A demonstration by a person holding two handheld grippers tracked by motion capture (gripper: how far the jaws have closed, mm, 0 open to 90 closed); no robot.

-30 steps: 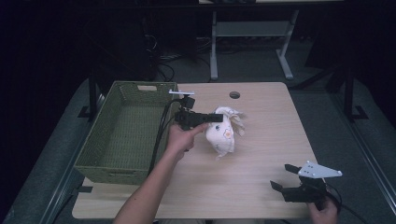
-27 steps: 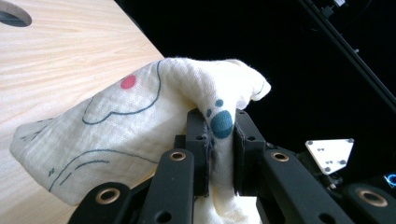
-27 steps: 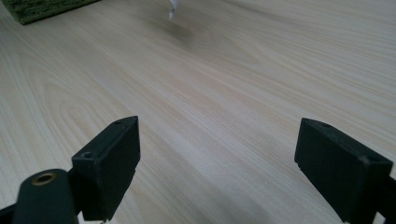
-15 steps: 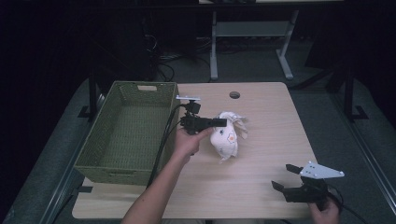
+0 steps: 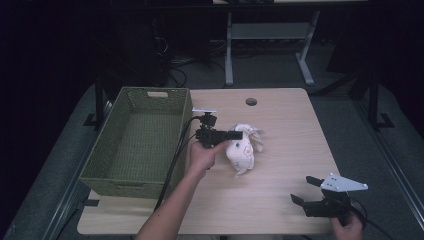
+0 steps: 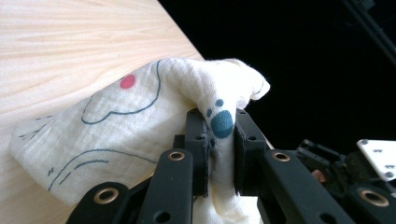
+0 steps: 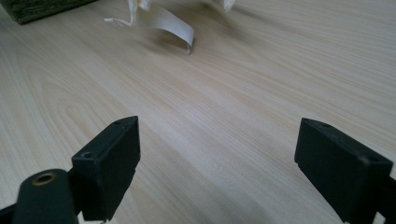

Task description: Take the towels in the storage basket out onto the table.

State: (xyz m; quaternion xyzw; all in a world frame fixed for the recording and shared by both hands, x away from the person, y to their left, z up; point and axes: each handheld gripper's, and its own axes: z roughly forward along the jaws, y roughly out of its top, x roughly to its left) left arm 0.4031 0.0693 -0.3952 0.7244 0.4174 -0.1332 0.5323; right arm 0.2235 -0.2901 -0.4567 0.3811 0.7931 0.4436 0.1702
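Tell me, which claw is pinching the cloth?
The left claw, beside the green basket. It is shut on the white cloth. The right claw is open over bare table.

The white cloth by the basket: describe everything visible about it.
The cloth is a cream, gauzy woven fabric printed with dark teal outlines, teal dots and one red spot. It is bunched and crumpled, its lower part resting on the wooden table, right of the green basket. The left gripper is shut on a raised fold near its edge.
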